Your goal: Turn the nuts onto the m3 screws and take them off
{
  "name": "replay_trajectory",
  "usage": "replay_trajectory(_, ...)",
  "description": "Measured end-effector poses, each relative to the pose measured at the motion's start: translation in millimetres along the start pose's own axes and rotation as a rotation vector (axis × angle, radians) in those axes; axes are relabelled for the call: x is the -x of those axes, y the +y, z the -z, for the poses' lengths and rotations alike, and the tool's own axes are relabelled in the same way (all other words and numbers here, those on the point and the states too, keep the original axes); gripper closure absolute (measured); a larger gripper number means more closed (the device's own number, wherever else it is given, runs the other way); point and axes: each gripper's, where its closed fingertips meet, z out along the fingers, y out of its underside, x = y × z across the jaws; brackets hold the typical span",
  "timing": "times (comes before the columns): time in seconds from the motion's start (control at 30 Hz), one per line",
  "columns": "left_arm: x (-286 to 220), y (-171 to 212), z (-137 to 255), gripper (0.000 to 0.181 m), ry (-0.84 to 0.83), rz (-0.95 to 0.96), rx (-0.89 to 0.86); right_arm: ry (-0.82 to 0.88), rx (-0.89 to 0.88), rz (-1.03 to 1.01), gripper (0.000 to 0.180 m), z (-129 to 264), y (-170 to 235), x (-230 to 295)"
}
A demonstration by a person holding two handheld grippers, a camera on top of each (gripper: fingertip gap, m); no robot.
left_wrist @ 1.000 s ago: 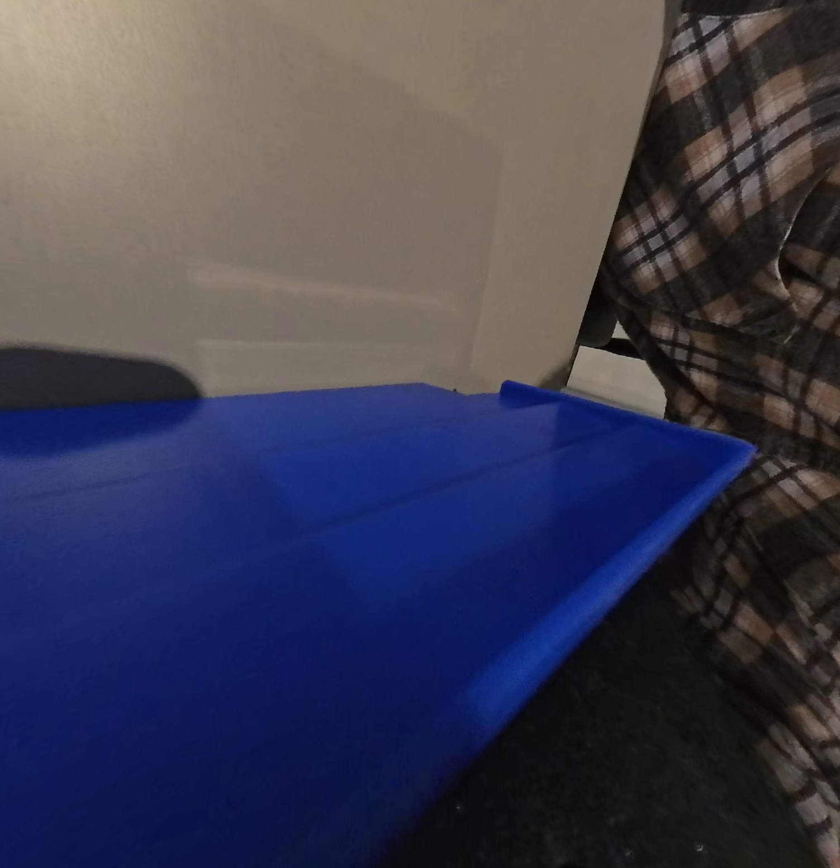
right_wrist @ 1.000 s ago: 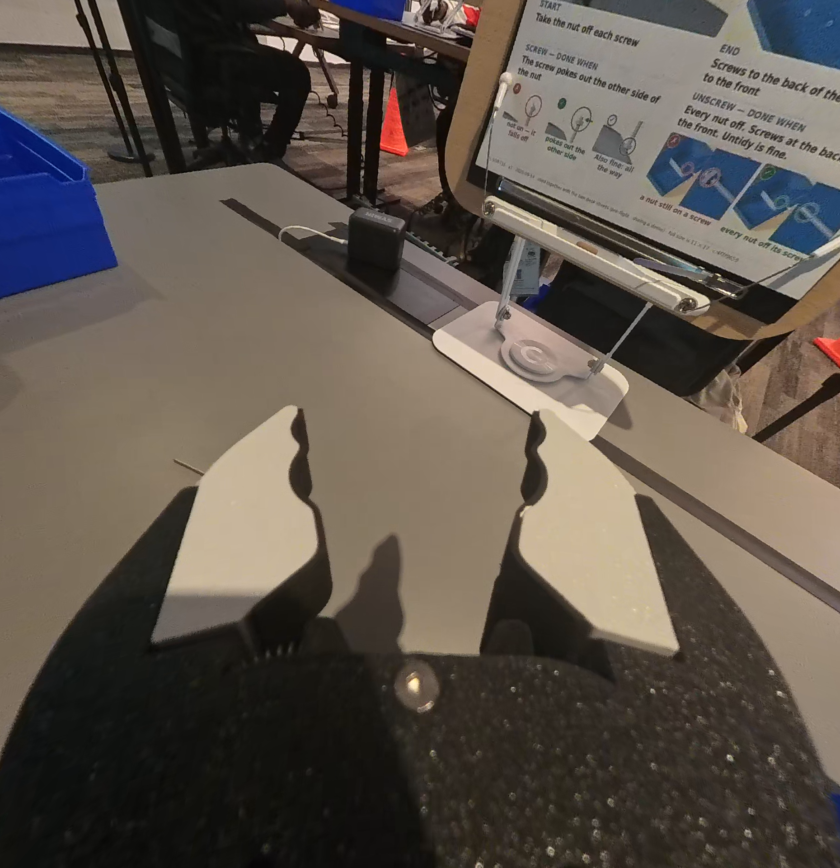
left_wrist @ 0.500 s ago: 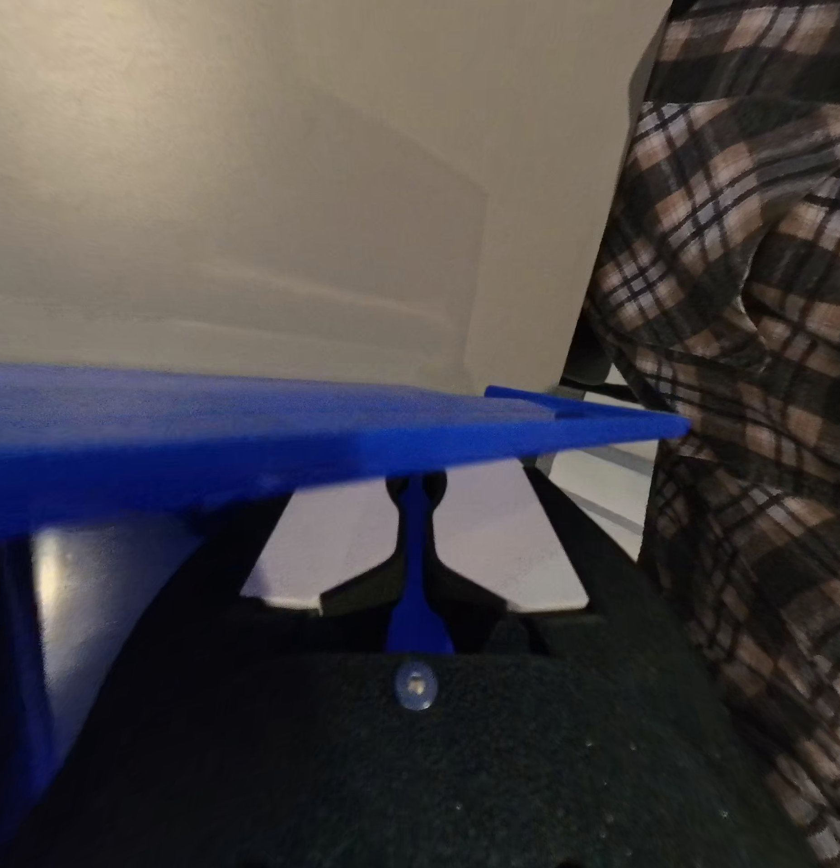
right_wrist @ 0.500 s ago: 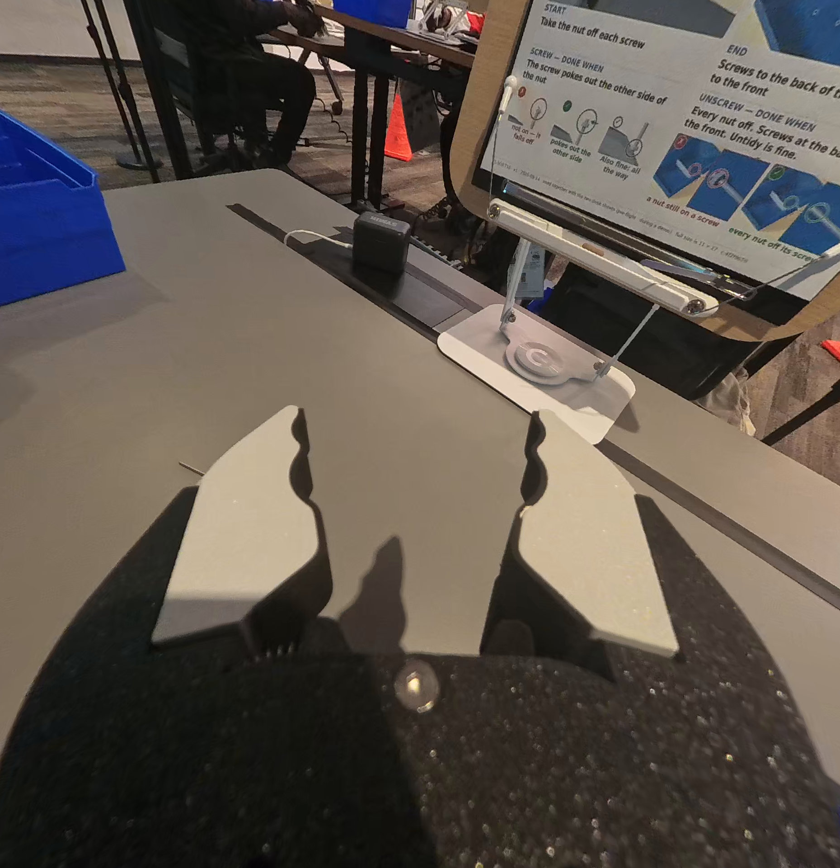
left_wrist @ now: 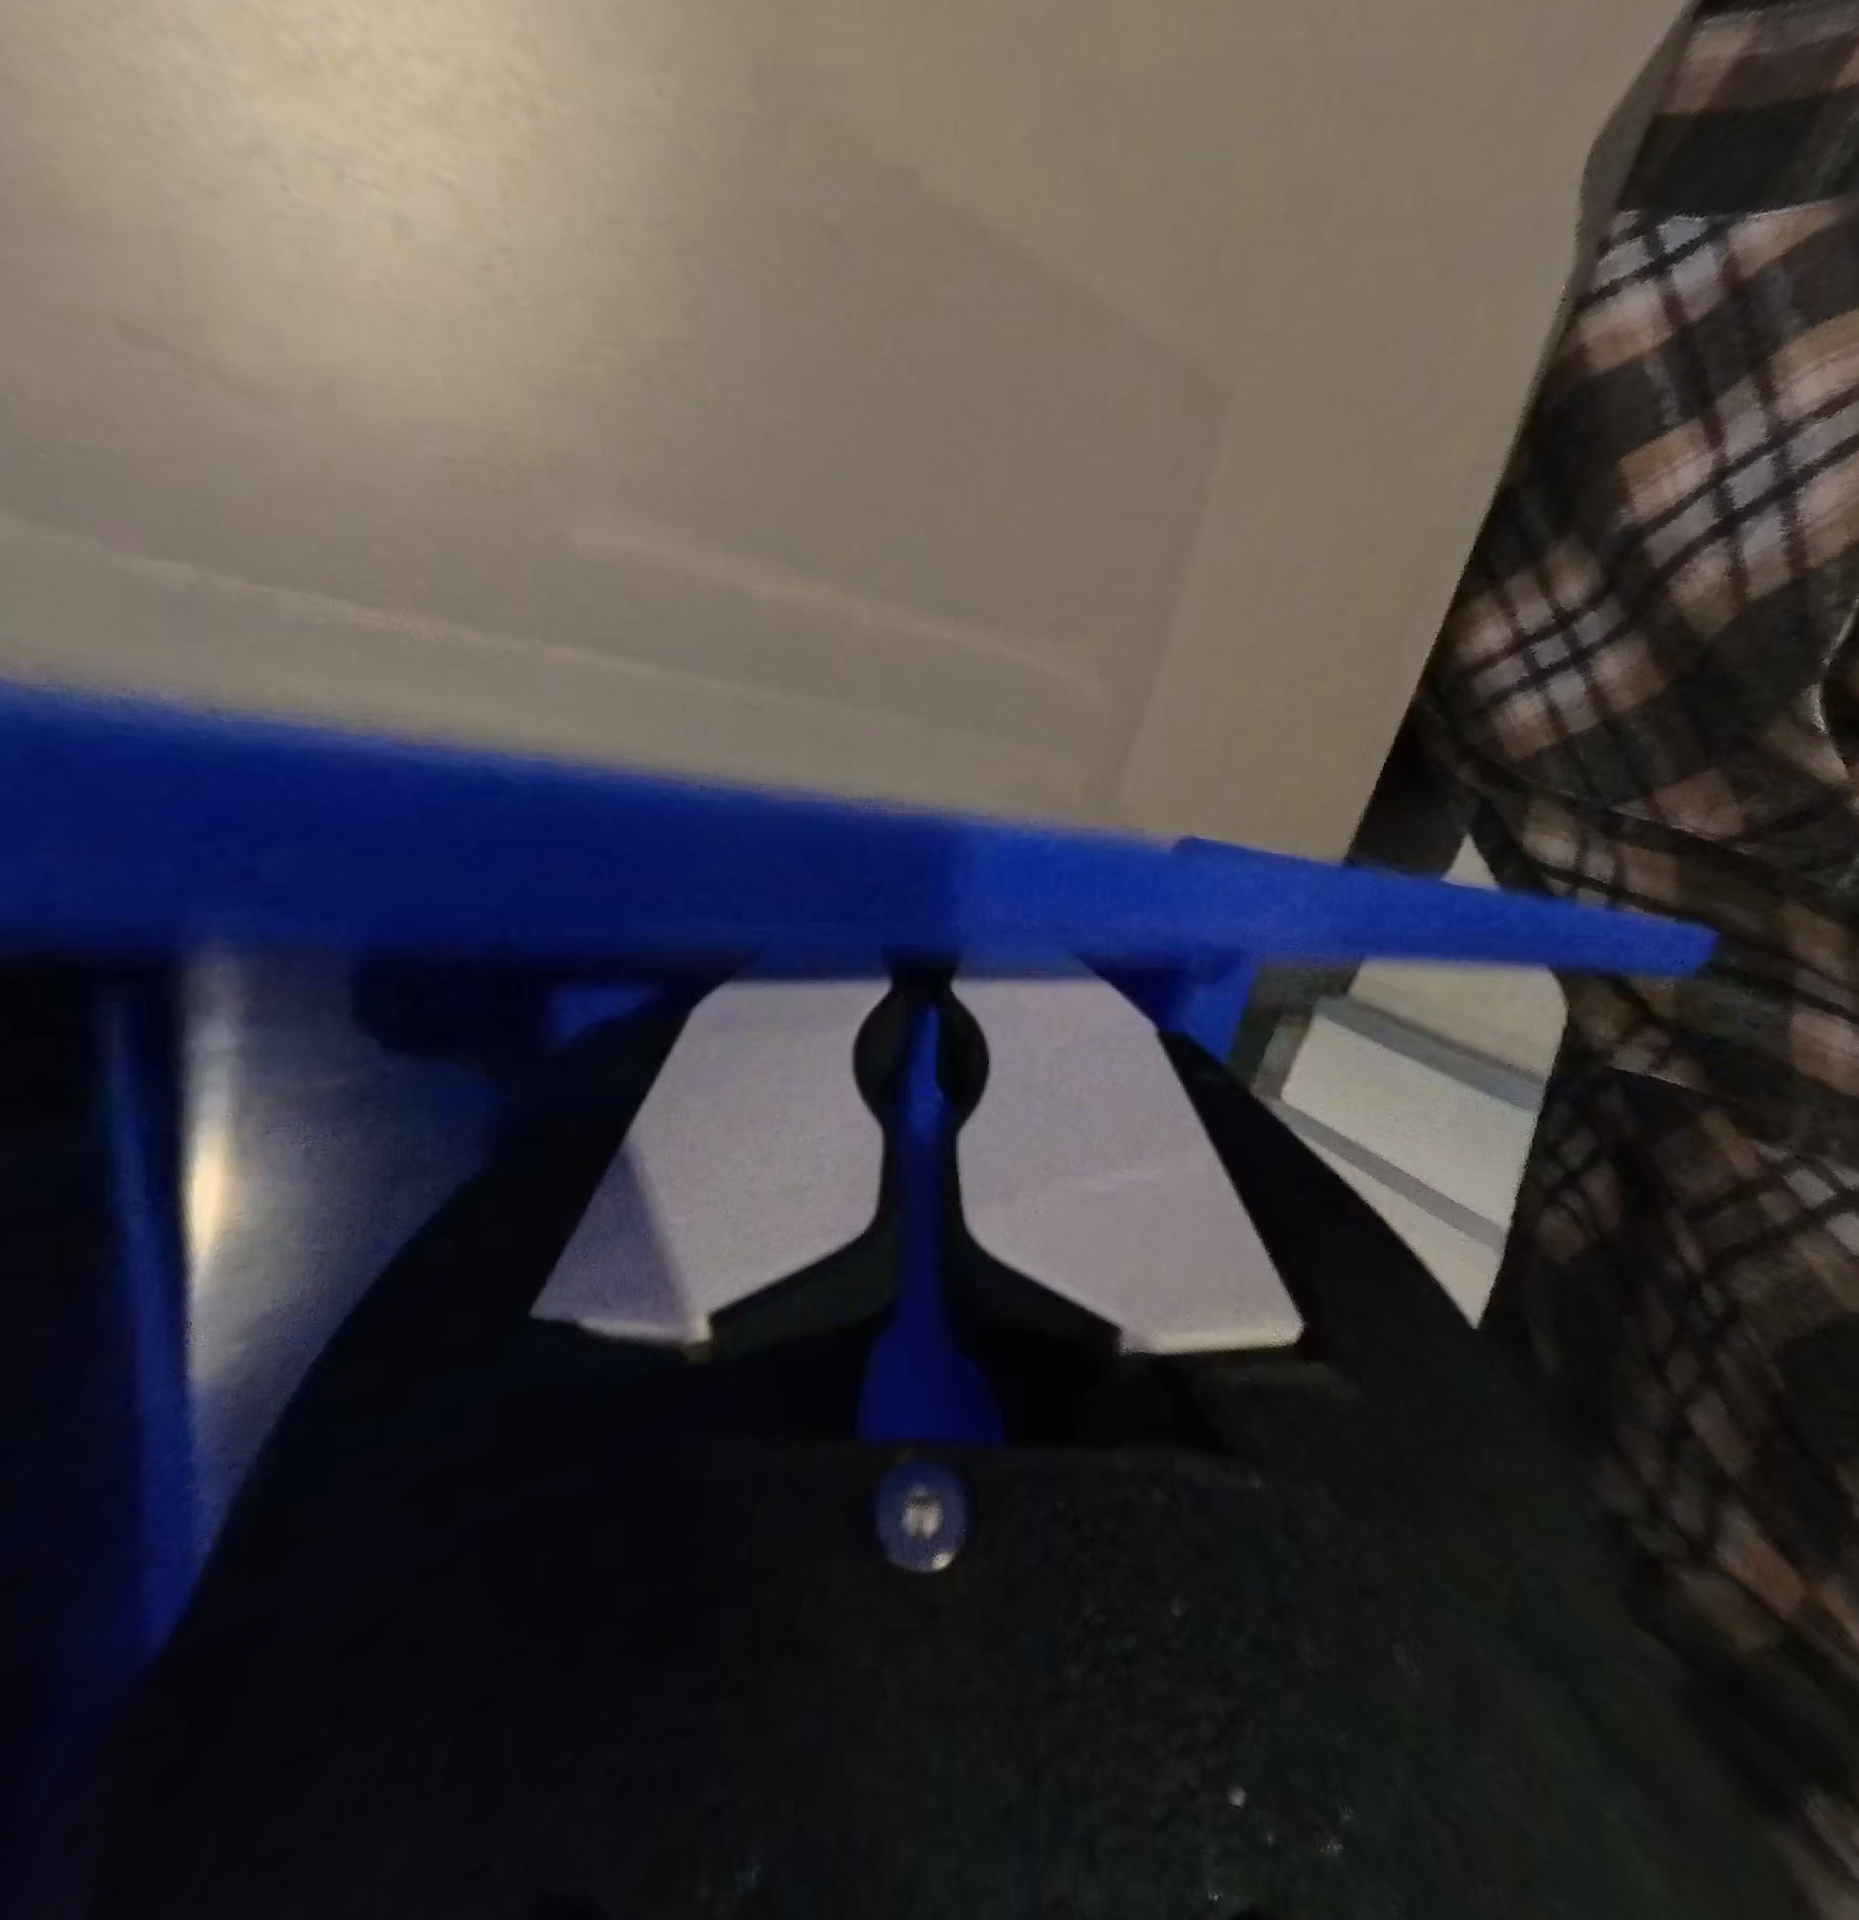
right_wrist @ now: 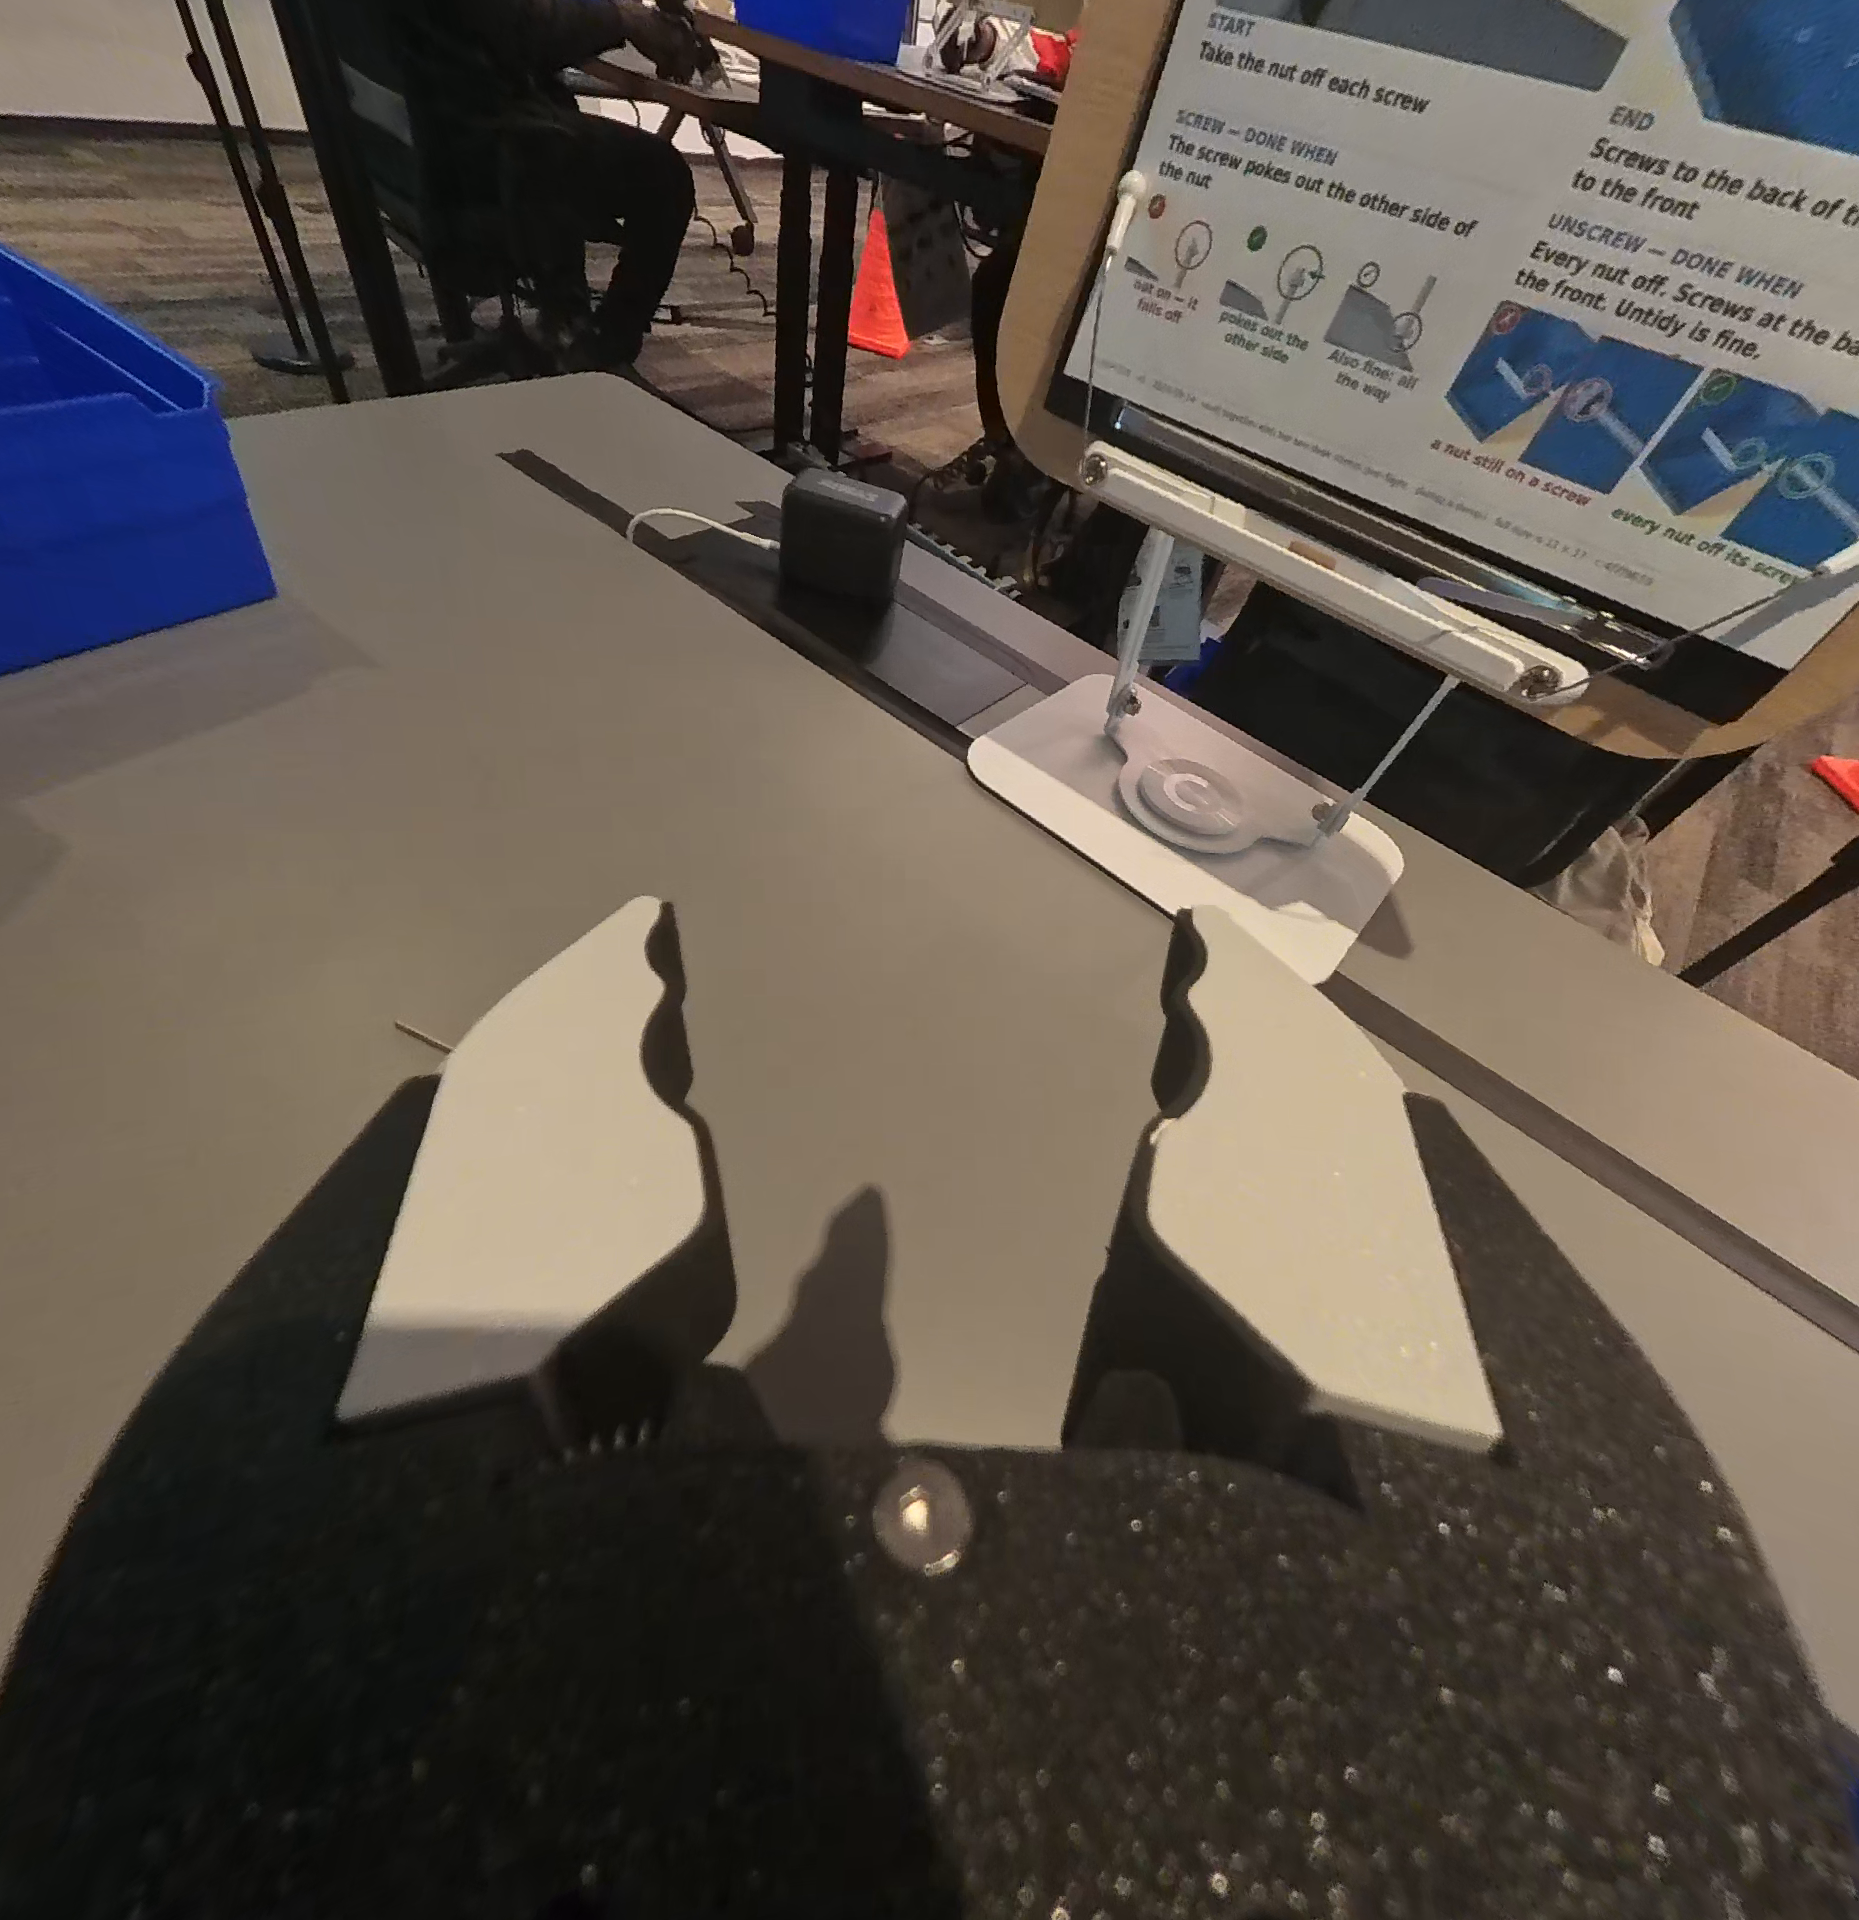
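My left gripper (left_wrist: 920, 997) is shut on a thin wall of a blue plastic tray (left_wrist: 696, 883). It holds the tray up in the air, nearly edge-on, so the tray's flat panel crosses the view above the fingers (left_wrist: 759, 1174). My right gripper (right_wrist: 920, 925) is open and empty, low over the grey table (right_wrist: 592, 779). No screws or nuts show in either view.
A person's plaid sleeve (left_wrist: 1683, 727) is close on the right of the held tray. On the table are a blue bin (right_wrist: 83, 499) at far left, a black charger (right_wrist: 842, 540) and a white stand (right_wrist: 1185, 821) holding an instruction board (right_wrist: 1476, 260). A seated person (right_wrist: 551, 177) is beyond. About 50 cm separates my left fingertips from my right.
The blue tray has tilted from showing its broad face to nearly edge-on, uncovering my left fingers shut on its wall. The right gripper has shifted slightly and stays open.
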Motion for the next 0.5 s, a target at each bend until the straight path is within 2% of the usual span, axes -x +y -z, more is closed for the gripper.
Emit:
replay_trajectory(0.2, -11, -8, 13, 0.181, 0.067, 0.026, -0.112, -0.004, -0.003, -0.007, 0.092, 0, 0, 0)
replay_trajectory(0.5, -19, -8, 1, 0.181, 0.16, 0.017, -0.061, -0.002, -0.007, -0.003, 0.092, 2, -1, 2)
